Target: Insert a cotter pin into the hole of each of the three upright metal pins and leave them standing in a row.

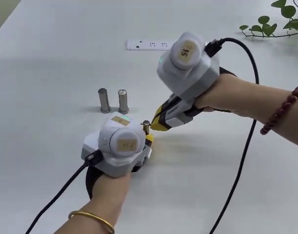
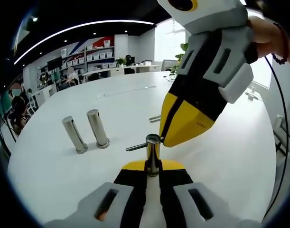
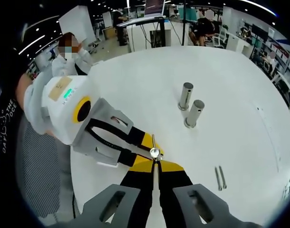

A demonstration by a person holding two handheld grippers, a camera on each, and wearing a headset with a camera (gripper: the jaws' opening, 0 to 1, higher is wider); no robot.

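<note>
- Step in hand: pushing the cotter (image 2: 135, 147) through the held pin (image 2: 153, 153). In the left gripper view its tip already pokes out of the pin's left side. Best to push straight along the hole, keep the pin upright and stop once the head seats.
- Left gripper (image 2: 153, 167), bottom centre of its view: jaws clamped on the pin's lower shaft.
- Right gripper (image 3: 155, 166): jaws together, probably pinching the cotter's near end, which is hidden. The tips sit right against the pin top.
- Head view: left forearm (image 1: 107, 195) rises from the bottom edge. Right forearm (image 1: 246, 100) enters from the right, with its gripper angled down-left.
- Spare cotters (image 3: 219, 176) lie on the table (image 1: 51, 58), lower right of the right gripper view.
- Standing pins (image 2: 97, 128), centre left, side by side with no cotters visible.
</note>
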